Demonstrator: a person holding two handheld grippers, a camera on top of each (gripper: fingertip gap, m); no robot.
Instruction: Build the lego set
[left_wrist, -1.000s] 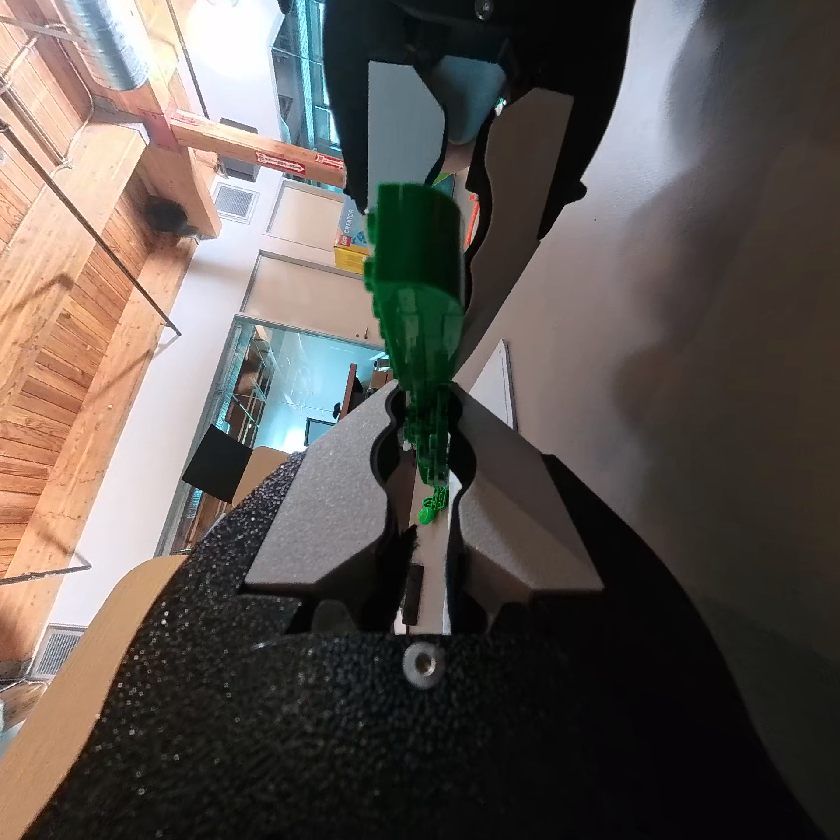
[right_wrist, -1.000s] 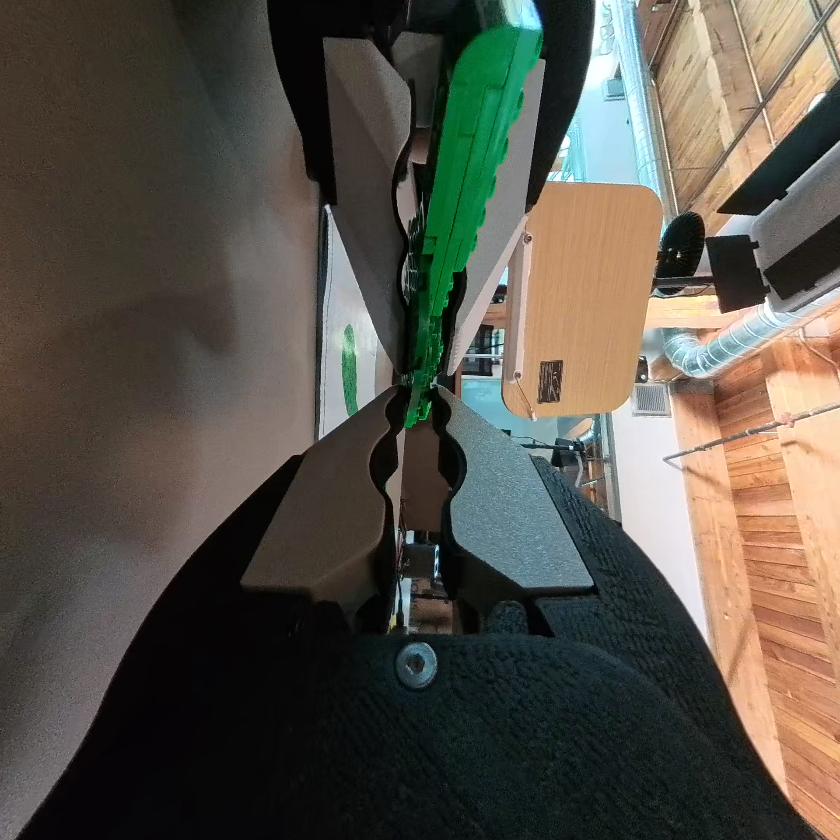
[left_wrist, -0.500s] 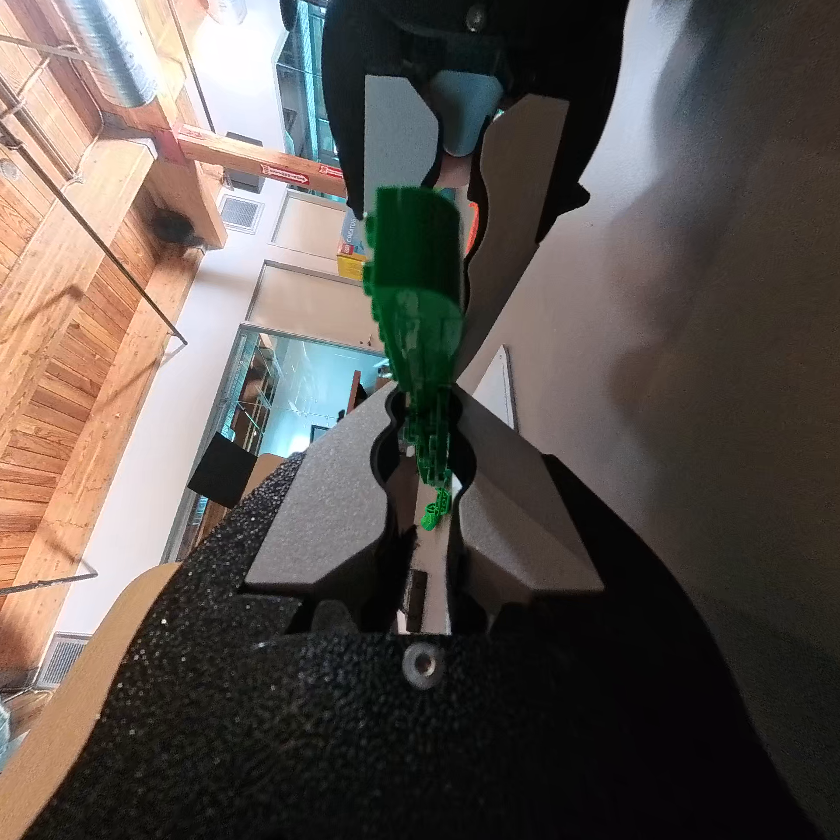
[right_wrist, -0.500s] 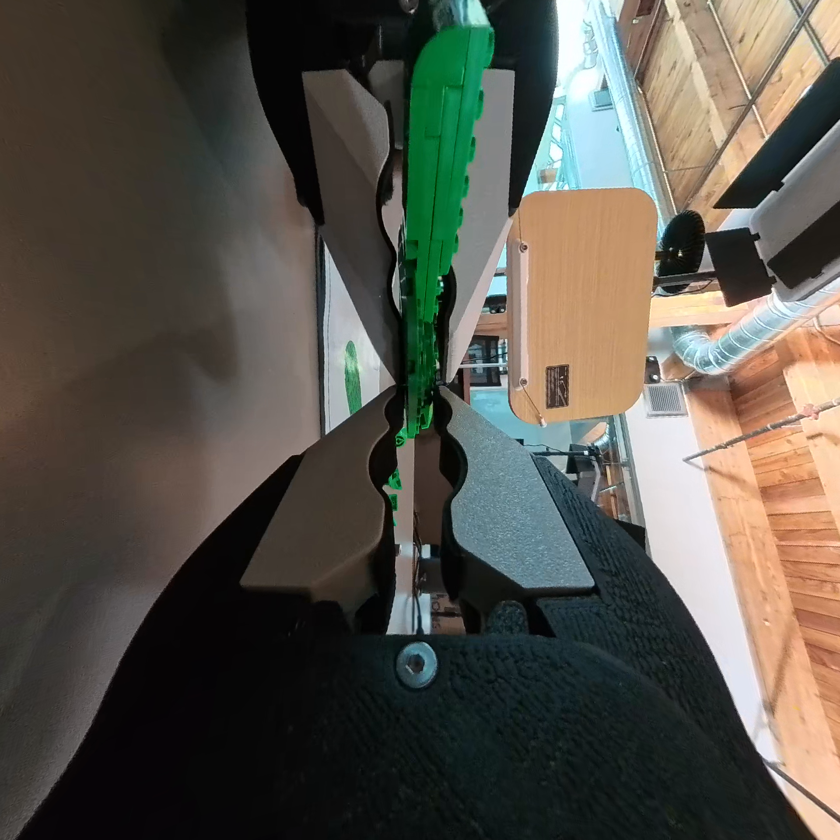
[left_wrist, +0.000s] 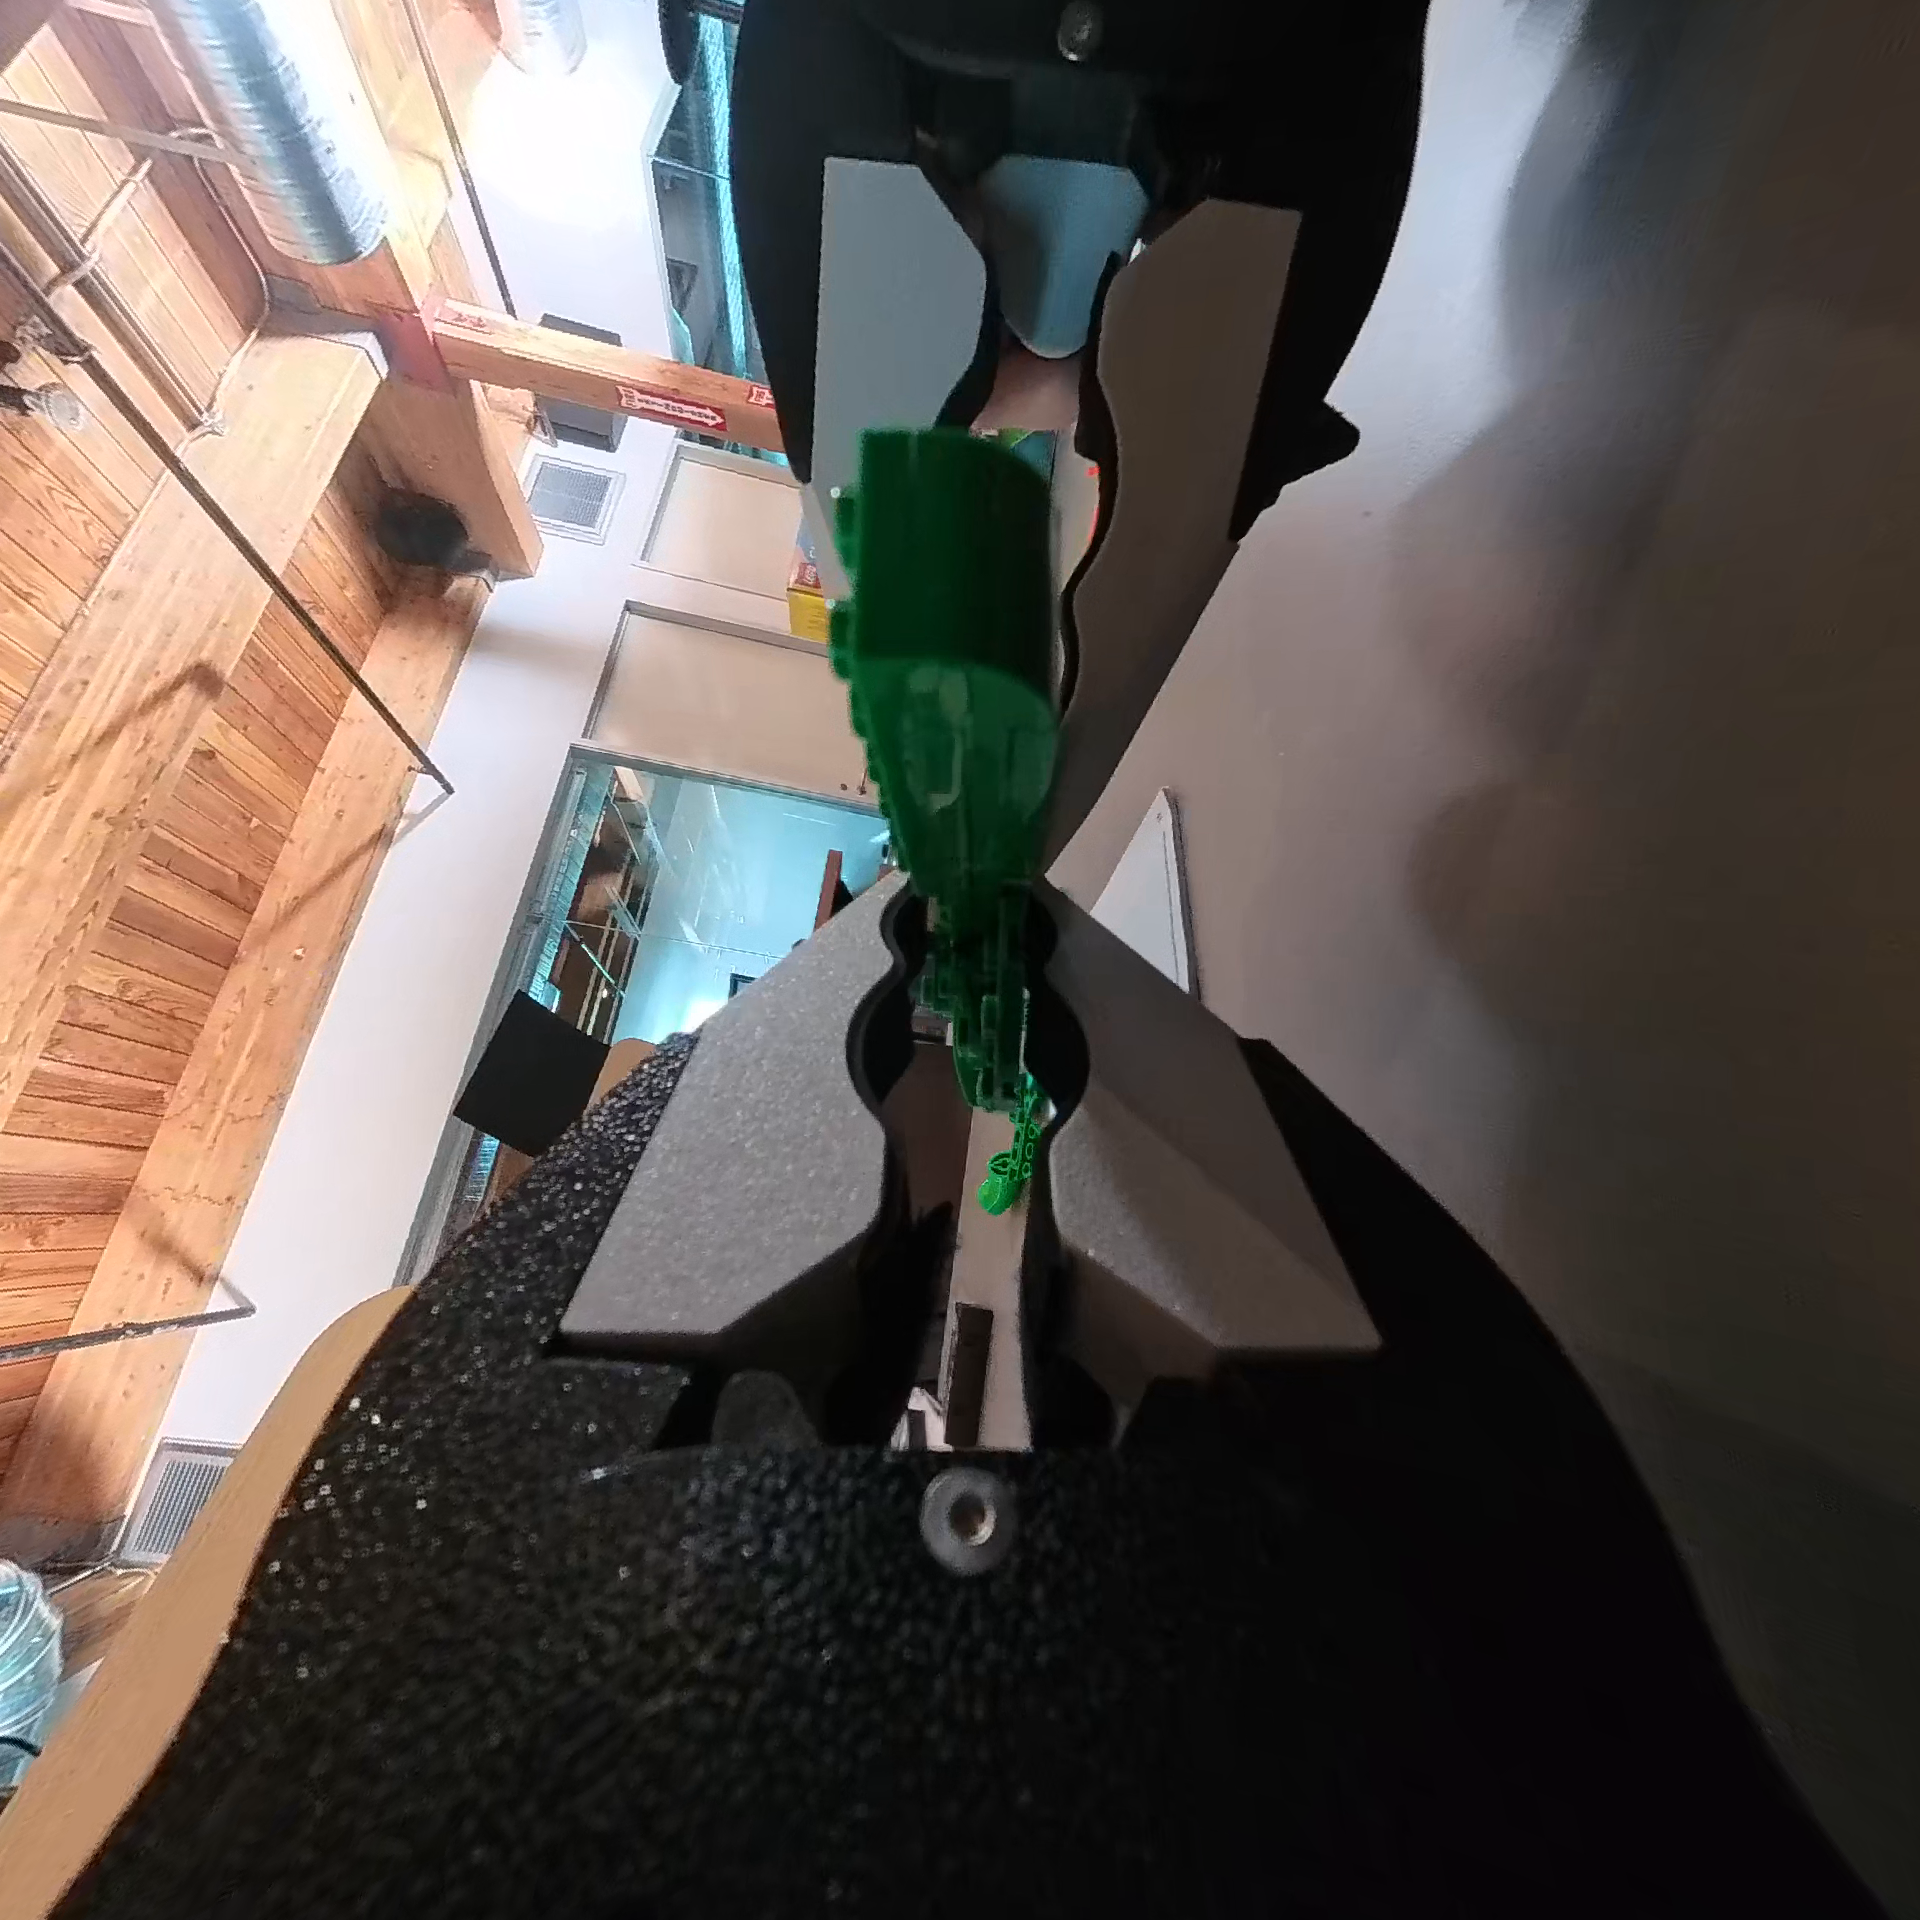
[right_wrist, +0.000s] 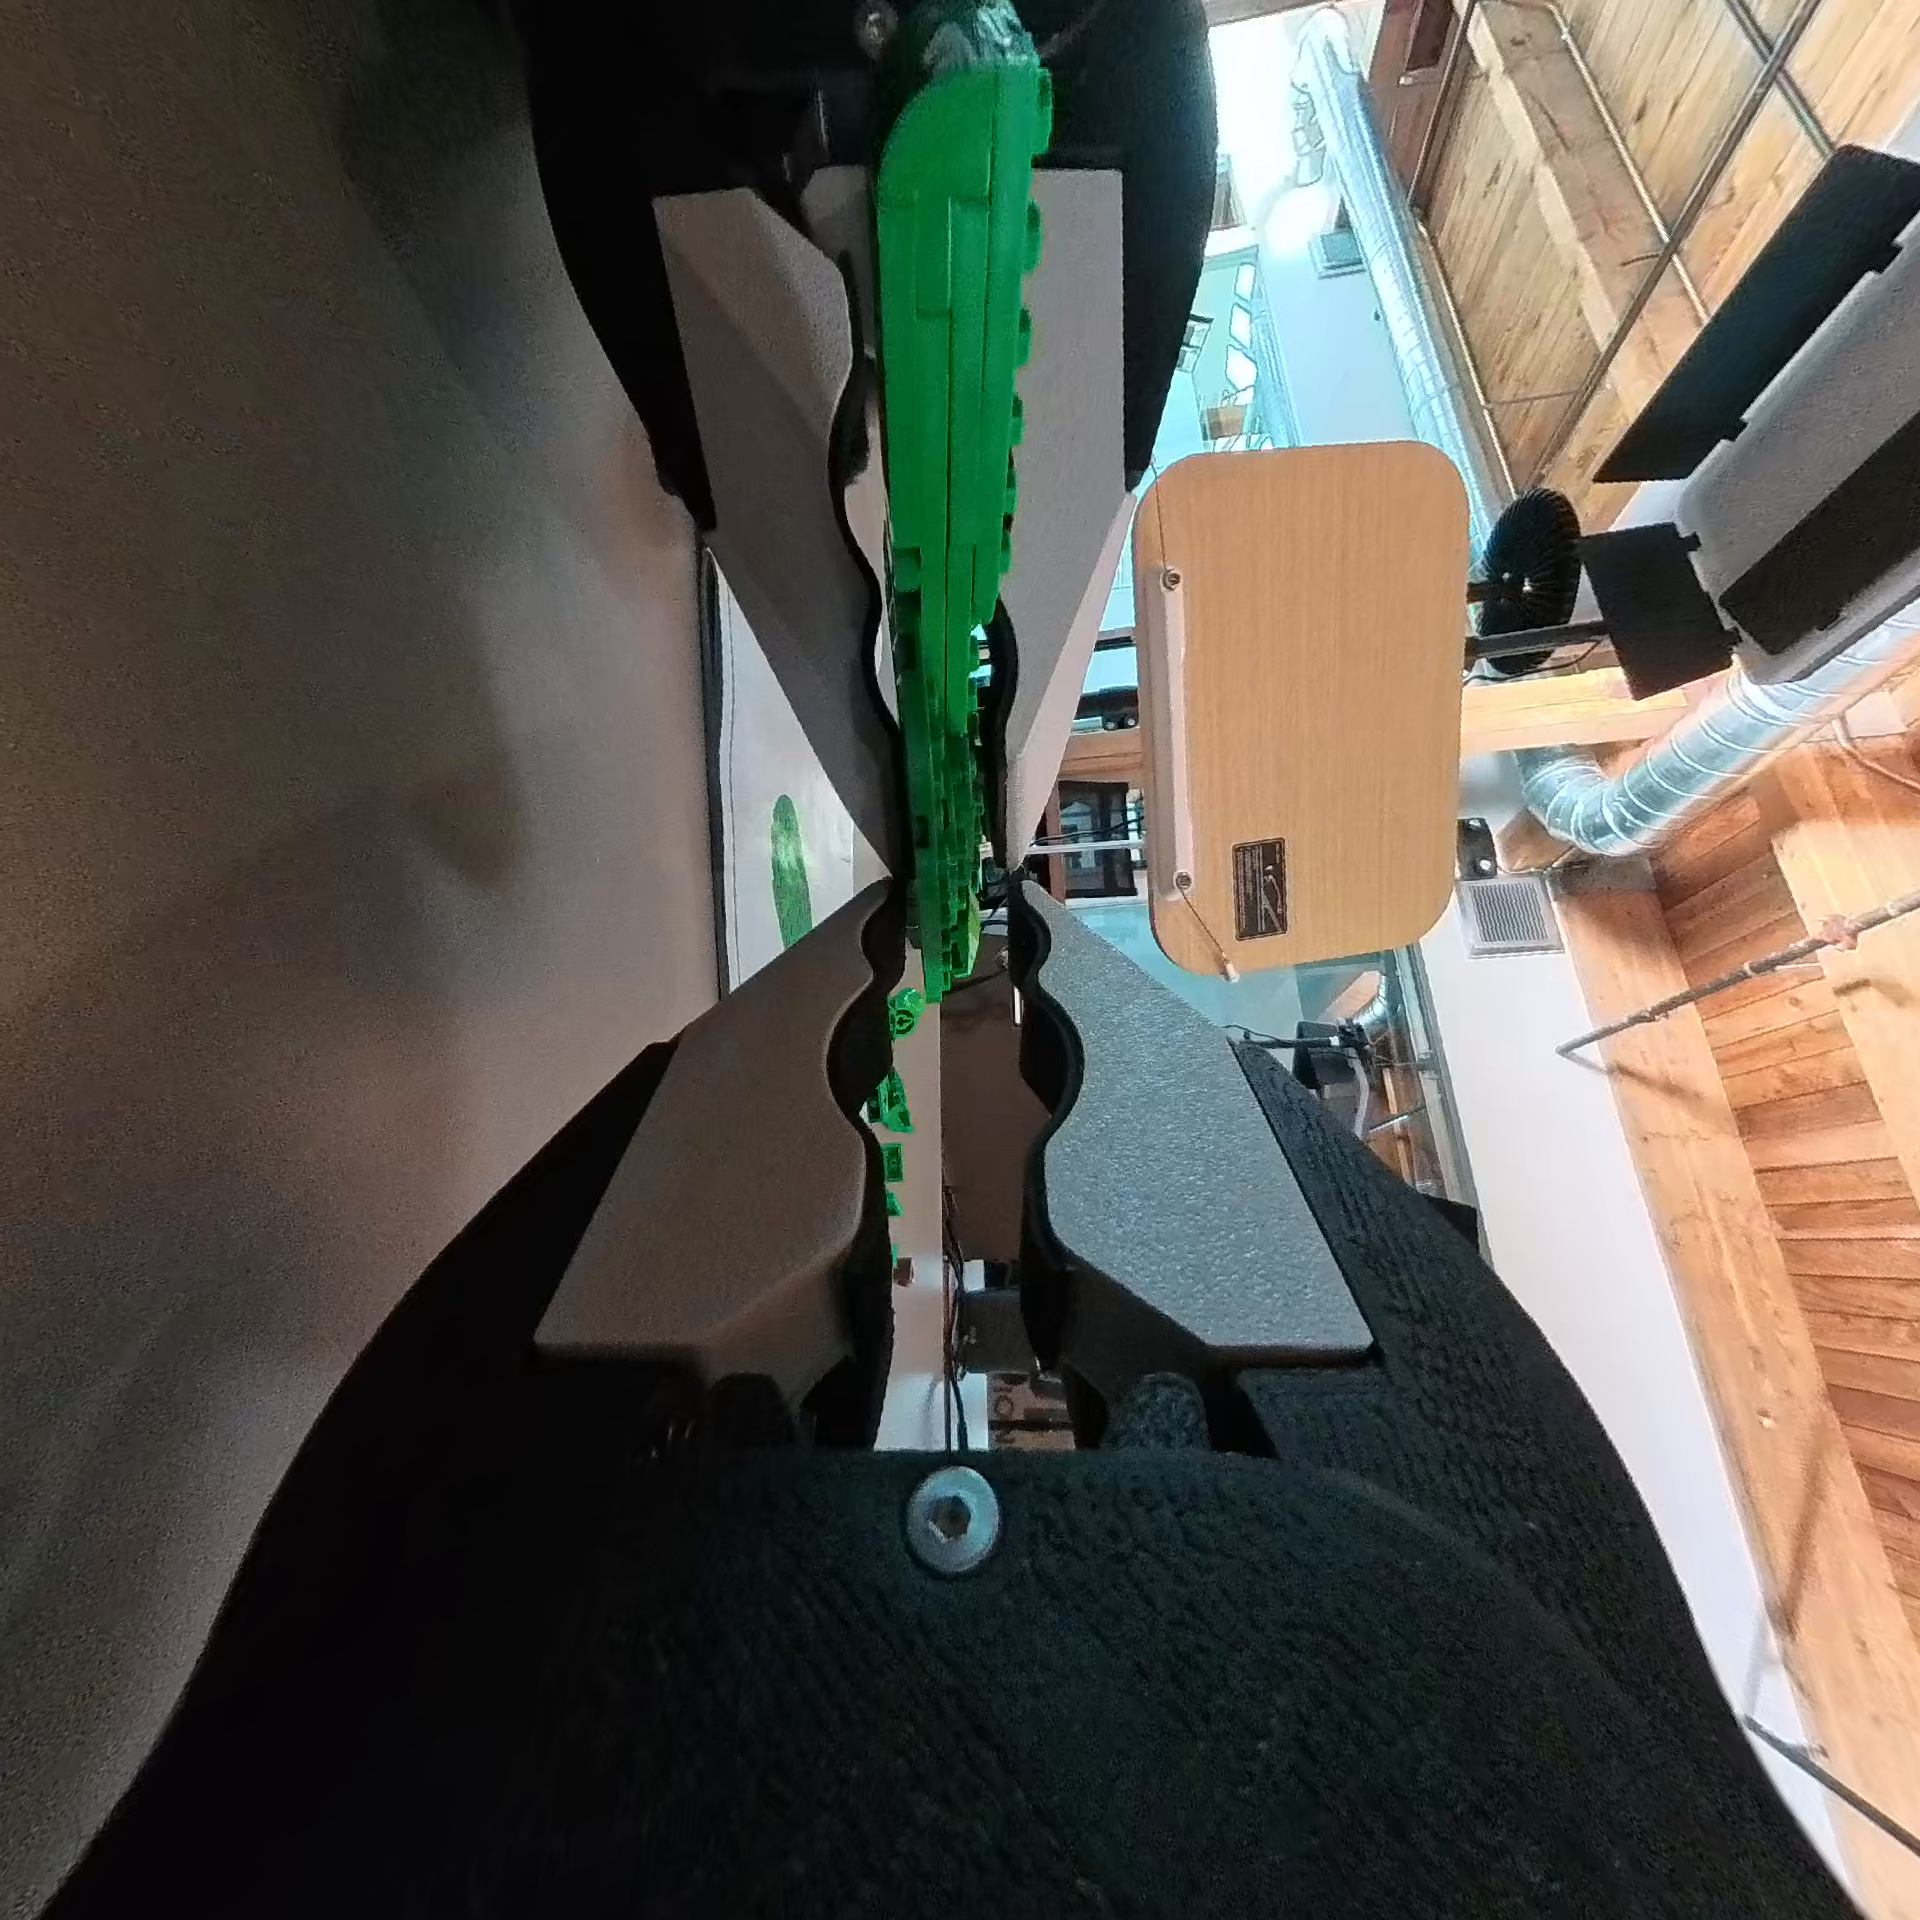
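A long green lego assembly (left_wrist: 956, 665) is held in the air between the two grippers, which face each other tip to tip. My left gripper (left_wrist: 977, 914) is shut on it, and the assembly runs deep between its fingers (right_wrist: 758, 416) in the right wrist view. The assembly (right_wrist: 956, 416) ends with its narrow tip between the fingertips of my right gripper (right_wrist: 953, 899), which is open with a small gap on each side of the tip. The right gripper's fingers (left_wrist: 1174, 468) flank the far end in the left wrist view.
Both views are turned sideways. A grey table (right_wrist: 312, 727) lies beside the grippers. On it is a white instruction sheet (right_wrist: 769, 748) with a green picture. Small loose green pieces (right_wrist: 896, 1112) lie on a white sheet behind my right fingers. A wooden board (right_wrist: 1299, 707) stands beyond. The grippers are tip to tip, or close to it.
My right gripper's fingers have spread apart and let go of the assembly's tip, which they pinched before. My left gripper keeps its hold. Both views shifted only slightly.
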